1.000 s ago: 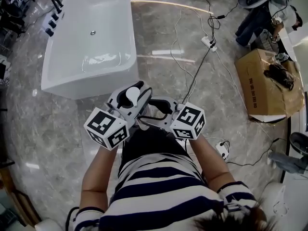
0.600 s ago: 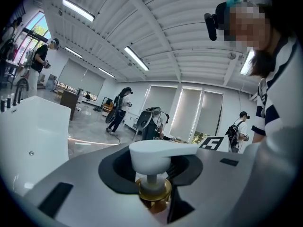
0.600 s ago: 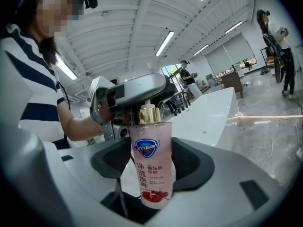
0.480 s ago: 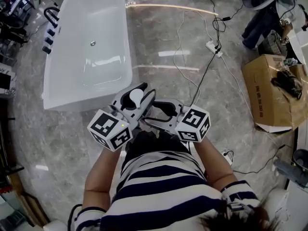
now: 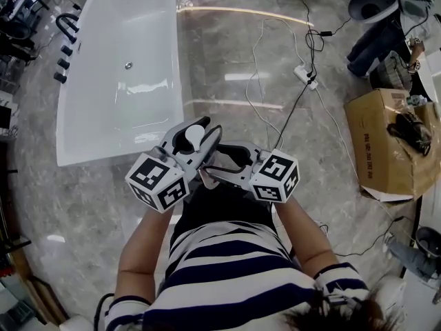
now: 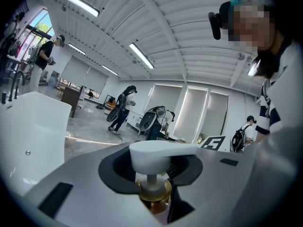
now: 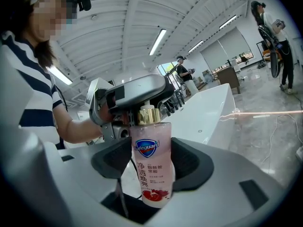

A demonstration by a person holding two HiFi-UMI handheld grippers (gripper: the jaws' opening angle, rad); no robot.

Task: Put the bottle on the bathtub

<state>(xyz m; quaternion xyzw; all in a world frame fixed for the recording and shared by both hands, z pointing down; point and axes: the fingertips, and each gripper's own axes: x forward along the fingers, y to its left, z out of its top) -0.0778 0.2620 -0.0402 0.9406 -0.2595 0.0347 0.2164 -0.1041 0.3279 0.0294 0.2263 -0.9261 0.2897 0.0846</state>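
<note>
1. In the head view the bottle is mostly hiding behind the two tools; only its white pump head and a sliver of pale pink are showing. Its label cannot be read there.
2. The right gripper view is showing the bottle in full: clear pink, upright, with a gold collar. The blue shield logo is reading "Safeguard", with Chinese print running down below it and a red fruit picture at the base. The smaller lines are too fine to read.
3. The right gripper is clamping the bottle's body between its dark pads.
4. The left gripper is closing round the thin neck under the pump head, just above the collar. The bottle's body is lying out of sight below in this view.
5. Both tools, the left gripper and the right gripper, are meeting in front of the person's striped shirt, holding the bottle in the air.
6. The white bathtub is standing well apart, up and to the left on the marble floor. Its far end is cut off by the frame's edge.
7. Only the head view is showing the cardboard box and the power strip with its cables.
</note>
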